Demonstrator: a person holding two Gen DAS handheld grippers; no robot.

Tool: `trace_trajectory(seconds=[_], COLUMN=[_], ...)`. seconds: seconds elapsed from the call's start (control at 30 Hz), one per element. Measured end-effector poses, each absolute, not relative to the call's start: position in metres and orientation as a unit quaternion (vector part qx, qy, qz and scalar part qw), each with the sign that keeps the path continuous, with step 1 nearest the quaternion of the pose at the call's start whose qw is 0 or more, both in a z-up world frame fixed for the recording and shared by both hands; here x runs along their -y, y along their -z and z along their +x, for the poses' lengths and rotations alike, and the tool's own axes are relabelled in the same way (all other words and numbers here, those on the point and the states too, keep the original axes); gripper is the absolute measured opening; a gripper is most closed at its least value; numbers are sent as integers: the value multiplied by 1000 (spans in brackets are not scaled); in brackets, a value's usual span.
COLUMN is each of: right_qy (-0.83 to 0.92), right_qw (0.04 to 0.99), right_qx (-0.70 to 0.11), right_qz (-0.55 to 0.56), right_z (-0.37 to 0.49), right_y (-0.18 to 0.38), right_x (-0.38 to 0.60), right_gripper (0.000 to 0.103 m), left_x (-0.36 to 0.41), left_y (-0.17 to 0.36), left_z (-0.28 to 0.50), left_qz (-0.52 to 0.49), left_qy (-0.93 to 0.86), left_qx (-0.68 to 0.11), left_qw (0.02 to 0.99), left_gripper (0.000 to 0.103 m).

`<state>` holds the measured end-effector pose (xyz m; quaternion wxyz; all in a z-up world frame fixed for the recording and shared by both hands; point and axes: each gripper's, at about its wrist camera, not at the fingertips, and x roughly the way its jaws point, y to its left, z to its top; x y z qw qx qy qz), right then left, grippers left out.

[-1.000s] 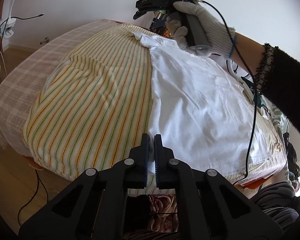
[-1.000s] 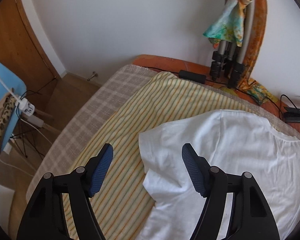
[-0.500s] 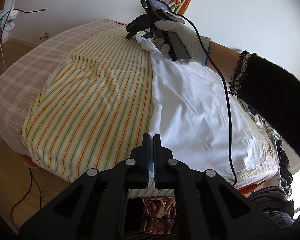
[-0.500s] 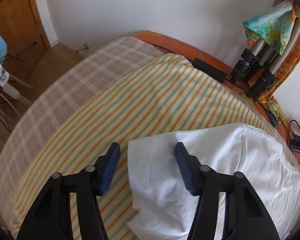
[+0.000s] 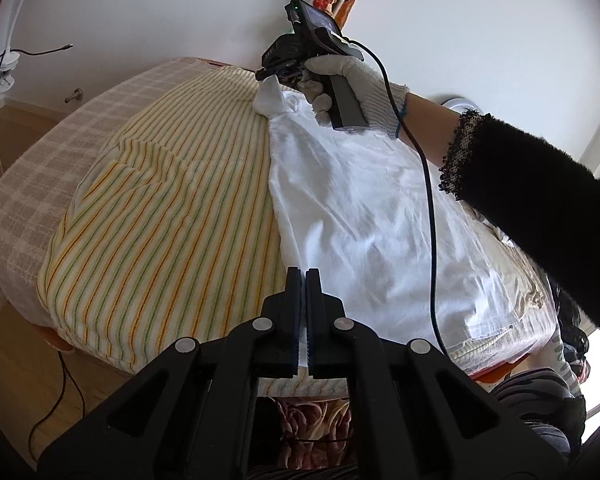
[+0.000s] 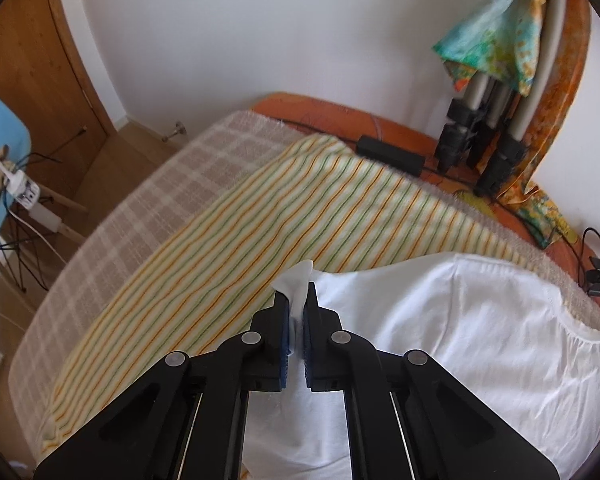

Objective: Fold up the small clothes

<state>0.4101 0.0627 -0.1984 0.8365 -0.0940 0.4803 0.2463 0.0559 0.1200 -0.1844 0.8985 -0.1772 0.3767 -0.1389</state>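
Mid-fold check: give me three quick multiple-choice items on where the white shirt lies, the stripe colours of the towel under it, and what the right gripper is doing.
1. The white T-shirt lies on:
A. the floor
B. the striped towel
C. a chair

2. The towel's stripes are:
A. blue and red
B. black and grey
C. orange and green

3. The right gripper is:
A. shut on a corner of the T-shirt
B. open above the T-shirt
C. holding the cable

Answers:
1 B, the shirt is spread over the right part of the towel.
2 C, orange and green lines on cream.
3 A, white fabric sticks out between its closed jaws.
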Motion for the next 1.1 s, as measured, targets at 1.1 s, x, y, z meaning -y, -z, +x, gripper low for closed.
trace_trajectory(seconds=[1.1], right_qy=[-91], right_qw=[865], right_qx=[-493], right_qz=[14], right_z=[427], right_y=[206], right_x=[177], right_gripper=[32], left_x=[42], left_y=[178], left_z=[69], left_qz=[-31], left_qy=[278], left_qx=[-436], left_qw=[855], left_gripper=[5])
